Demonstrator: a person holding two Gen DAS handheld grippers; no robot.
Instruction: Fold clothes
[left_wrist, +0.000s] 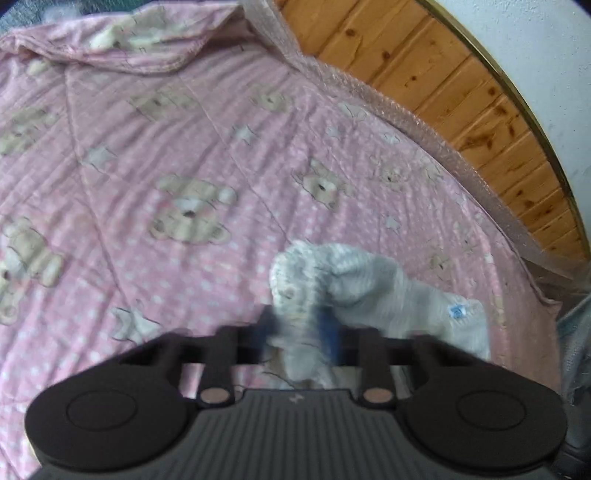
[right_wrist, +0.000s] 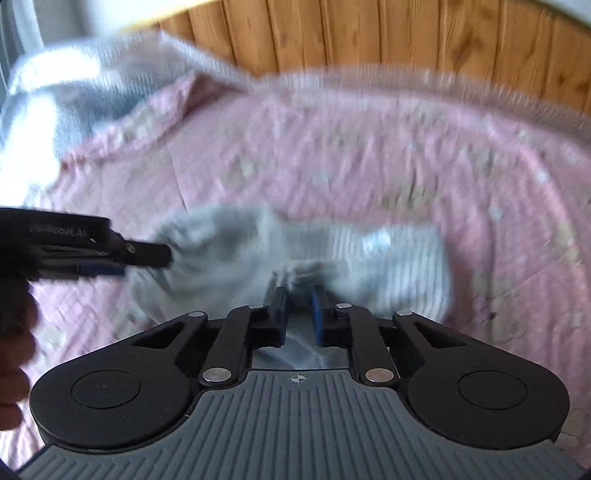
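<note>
Pinching a small pale grey garment (right_wrist: 295, 251) at two points, the person has it stretched low over the pink bear-print quilt (left_wrist: 155, 147) that covers the bed. Farthest left in the right wrist view, a hand (right_wrist: 14, 332) holds the left gripper (right_wrist: 162, 254), which comes in from the side with its tips buried in the bunched left end of the cloth. Its own camera shows the blue pads (left_wrist: 327, 325) closed onto a gathered fold there. Toward the middle of that right wrist view, the right gripper (right_wrist: 299, 295) has its blue pads drawn close together on the near edge of the garment, with a ribbed strip of fabric caught between them. To the right, the rest of the piece lies slack on the quilt, a small blue label (left_wrist: 458, 312) showing on it (both views are smeared, so the kind of garment cannot be told). The wooden wall panelling (left_wrist: 443, 85) runs behind the bed.

The step in hand looks like spreading or lifting the piece before a fold. Next, both grips probably need to hold while the cloth is pulled taut and laid flat.
</note>
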